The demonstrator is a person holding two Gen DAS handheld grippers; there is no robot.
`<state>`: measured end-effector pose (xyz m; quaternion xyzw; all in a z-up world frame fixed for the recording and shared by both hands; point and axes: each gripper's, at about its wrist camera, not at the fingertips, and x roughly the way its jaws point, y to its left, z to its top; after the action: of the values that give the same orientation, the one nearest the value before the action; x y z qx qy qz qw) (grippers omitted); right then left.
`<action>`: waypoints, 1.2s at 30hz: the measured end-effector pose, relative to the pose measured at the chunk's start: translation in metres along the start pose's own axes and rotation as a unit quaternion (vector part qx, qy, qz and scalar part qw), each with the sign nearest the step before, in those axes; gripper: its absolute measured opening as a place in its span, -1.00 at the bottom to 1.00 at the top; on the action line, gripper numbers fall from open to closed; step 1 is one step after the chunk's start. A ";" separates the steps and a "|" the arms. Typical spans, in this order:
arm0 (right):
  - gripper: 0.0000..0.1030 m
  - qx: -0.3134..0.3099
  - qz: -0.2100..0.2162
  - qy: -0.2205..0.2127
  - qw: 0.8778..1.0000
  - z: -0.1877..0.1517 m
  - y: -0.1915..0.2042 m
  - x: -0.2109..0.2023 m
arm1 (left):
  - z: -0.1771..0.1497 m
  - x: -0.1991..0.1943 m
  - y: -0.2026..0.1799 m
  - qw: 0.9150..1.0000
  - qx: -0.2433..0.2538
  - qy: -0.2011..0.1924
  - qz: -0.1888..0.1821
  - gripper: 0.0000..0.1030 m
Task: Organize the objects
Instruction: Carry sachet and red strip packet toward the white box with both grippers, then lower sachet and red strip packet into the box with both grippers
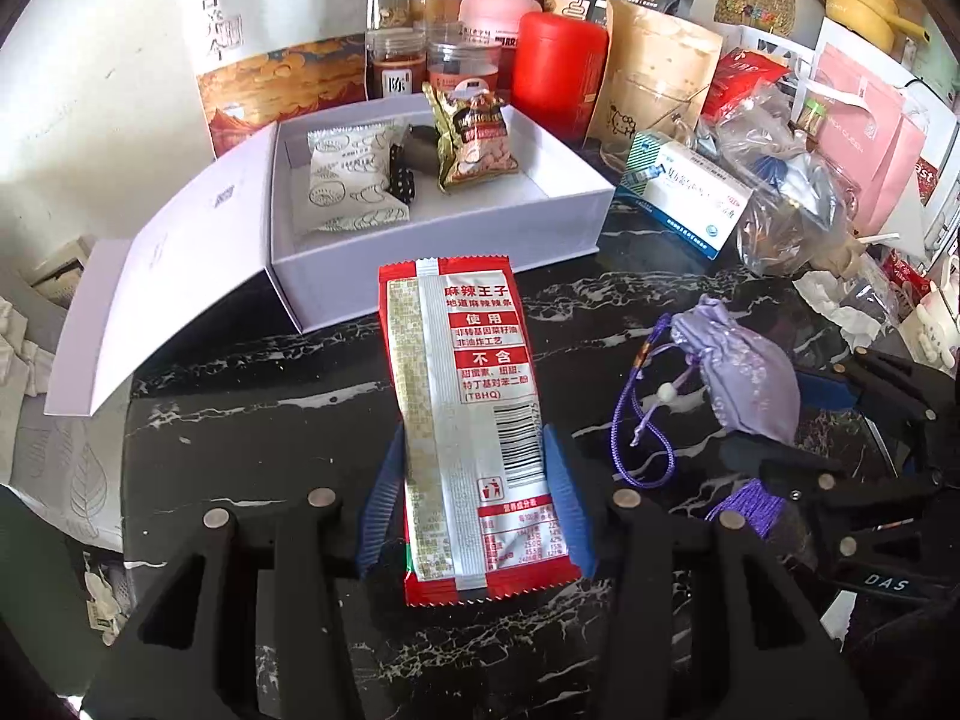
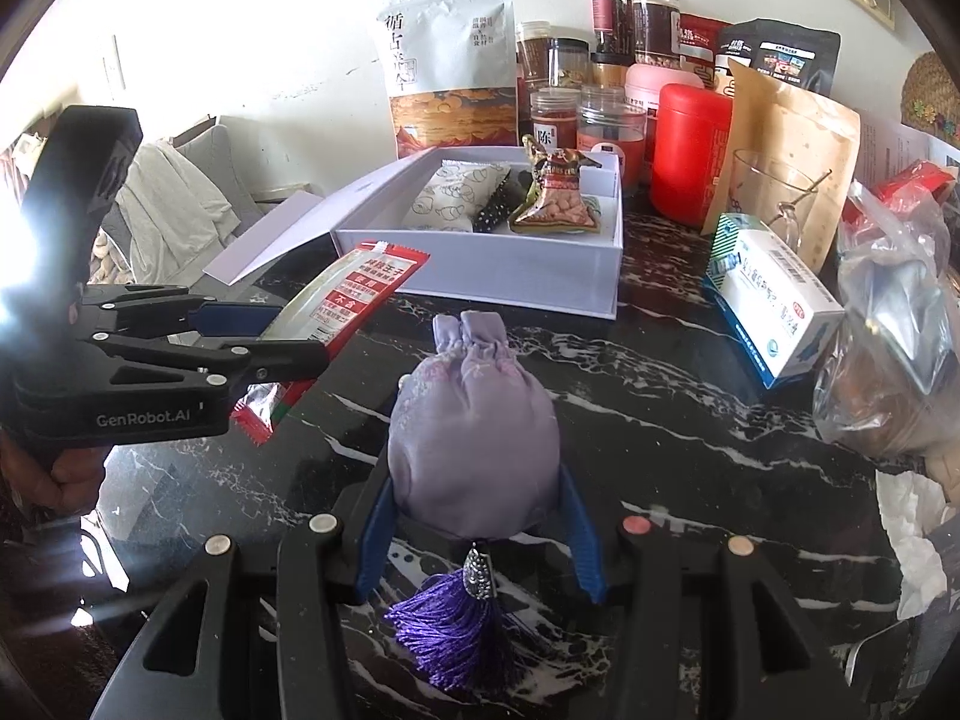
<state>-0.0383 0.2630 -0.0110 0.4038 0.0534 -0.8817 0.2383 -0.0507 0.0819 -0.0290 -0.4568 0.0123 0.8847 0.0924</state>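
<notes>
My left gripper (image 1: 474,450) is shut on a red and silver snack packet (image 1: 465,396) and holds it above the black marble table, in front of the open white box (image 1: 432,252). In the right wrist view the left gripper (image 2: 294,330) holds the packet (image 2: 354,294) tilted toward the box (image 2: 480,276). My right gripper (image 2: 474,474) is shut on a lilac drawstring pouch (image 2: 474,438) with a purple tassel (image 2: 450,630); the pouch also shows in the left wrist view (image 1: 738,372). The box holds a white patterned packet (image 1: 348,180), a gold peanut packet (image 1: 474,138) and a dark item.
Jars, a red canister (image 1: 558,72) and snack bags stand behind the box against the wall. A blue and white medicine box (image 2: 774,306), a glass and a plastic bag (image 2: 888,348) lie to the right. The box lid (image 1: 156,294) lies open to the left.
</notes>
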 end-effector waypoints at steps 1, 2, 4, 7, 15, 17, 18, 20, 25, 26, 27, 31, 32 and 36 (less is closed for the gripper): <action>-0.03 -0.001 -0.001 -0.003 1.000 0.001 0.001 -0.001 | 0.001 -0.004 -0.001 1.000 0.003 -0.003 0.001 -0.12; -0.03 -0.002 -0.002 -0.007 1.000 0.002 0.002 -0.003 | 0.001 -0.008 -0.003 1.000 0.005 -0.007 0.002 -0.12; -0.03 -0.003 -0.001 -0.014 1.000 0.004 0.003 -0.007 | 0.002 -0.017 -0.007 1.000 0.010 -0.015 0.006 -0.12; -0.03 -0.003 0.003 -0.021 1.000 0.008 0.005 -0.013 | 0.003 -0.028 -0.012 1.000 0.014 -0.024 0.003 -0.12; -0.03 -0.020 -0.001 -0.038 0.999 0.023 0.011 -0.026 | 0.011 -0.049 -0.020 0.999 0.026 -0.041 -0.010 -0.12; -0.03 -0.024 0.000 -0.041 0.999 0.028 0.012 -0.027 | 0.014 -0.052 -0.021 0.999 0.028 -0.044 -0.012 -0.12; -0.03 -0.026 0.000 -0.043 0.999 0.032 0.012 -0.027 | 0.016 -0.054 -0.022 0.998 0.030 -0.046 -0.013 -0.12; -0.03 -0.030 -0.001 -0.045 0.999 0.038 0.012 -0.028 | 0.021 -0.057 -0.021 0.998 0.032 -0.049 -0.016 -0.12; -0.03 -0.040 0.001 -0.049 0.998 0.055 0.013 -0.025 | 0.038 -0.062 -0.017 0.997 0.034 -0.060 -0.016 -0.12; -0.03 -0.041 0.001 -0.050 0.998 0.059 0.012 -0.025 | 0.042 -0.063 -0.016 0.997 0.034 -0.062 -0.016 -0.12; -0.03 -0.041 0.002 -0.052 0.998 0.063 0.011 -0.023 | 0.046 -0.063 -0.015 0.997 0.034 -0.063 -0.017 -0.12; -0.03 -0.040 0.001 -0.056 0.998 0.077 0.006 -0.017 | 0.061 -0.060 -0.009 0.997 0.034 -0.069 -0.020 -0.12; -0.03 -0.041 0.001 -0.058 0.997 0.081 0.005 -0.015 | 0.065 -0.058 -0.007 0.997 0.033 -0.069 -0.020 -0.12; -0.03 -0.046 -0.003 -0.065 0.997 0.100 -0.001 -0.010 | 0.083 -0.053 0.002 0.997 0.025 -0.073 -0.019 -0.12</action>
<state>-0.1017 0.2389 0.0625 0.3341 0.0790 -0.9033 0.2571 -0.0880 0.0811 0.0623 -0.3887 0.0187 0.9132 0.1211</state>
